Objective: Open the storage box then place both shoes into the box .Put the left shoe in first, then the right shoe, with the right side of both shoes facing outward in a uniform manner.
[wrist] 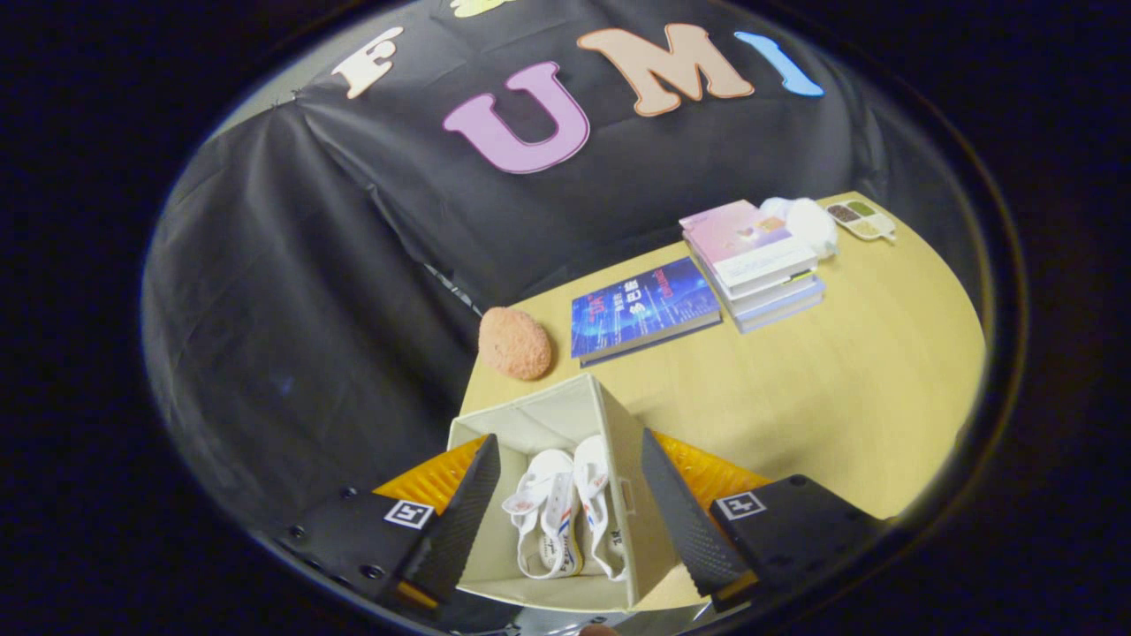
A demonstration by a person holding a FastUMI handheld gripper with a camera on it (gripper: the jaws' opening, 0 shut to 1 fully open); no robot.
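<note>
A beige fabric storage box (pixel 623 442) stands open on the wooden table, right below my gripper (pixel 565 481). Two white shoes lie side by side inside it: one shoe (pixel 543 512) on the left with red and blue stripes, the other shoe (pixel 601 503) to its right. My gripper hovers above the box, open, with nothing between its fingers. The left finger (pixel 464 517) sits over the box's left wall and the right finger (pixel 685 521) over its right wall.
Beyond the box lie an orange fuzzy ball (pixel 514 343), a blue book (pixel 643 309) and a stack of books (pixel 755 261). Farther back are a white object (pixel 806 223) and a small divided tray (pixel 861 219). The table's left edge (pixel 473 389) runs beside the box.
</note>
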